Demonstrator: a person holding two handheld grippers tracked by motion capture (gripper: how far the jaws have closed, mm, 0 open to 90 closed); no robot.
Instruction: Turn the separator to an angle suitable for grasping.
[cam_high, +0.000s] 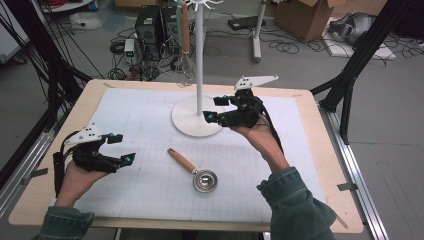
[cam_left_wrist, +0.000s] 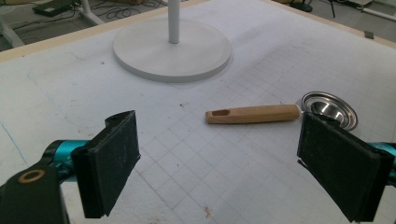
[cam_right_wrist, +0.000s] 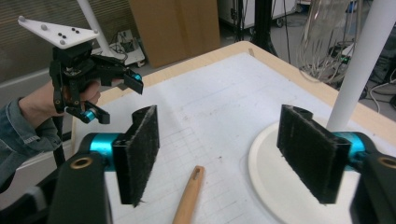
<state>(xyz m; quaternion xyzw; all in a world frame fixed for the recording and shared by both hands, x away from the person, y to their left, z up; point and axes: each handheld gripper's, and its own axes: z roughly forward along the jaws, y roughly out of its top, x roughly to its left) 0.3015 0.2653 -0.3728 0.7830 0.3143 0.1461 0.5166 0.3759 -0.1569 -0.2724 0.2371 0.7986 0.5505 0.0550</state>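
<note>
Lying at lower centre of the high view, the strainer (cam_high: 196, 173) rests on the white mat (cam_high: 145, 130), its steel bowl (cam_high: 205, 180) holding nothing. Left gripper (cam_high: 121, 148) hovers at lower left, jaws wide with nothing between them; right gripper (cam_high: 214, 108) gapes bare over the stand base (cam_high: 187, 122). The high view adds a whisk (cam_high: 185, 60) hanging on the stand at the top; the left gripper view reveals the handle's slot (cam_left_wrist: 220, 113).

High view overhead, far — tool views low, sharing stand base (cam_left_wrist: 172, 49).
</note>
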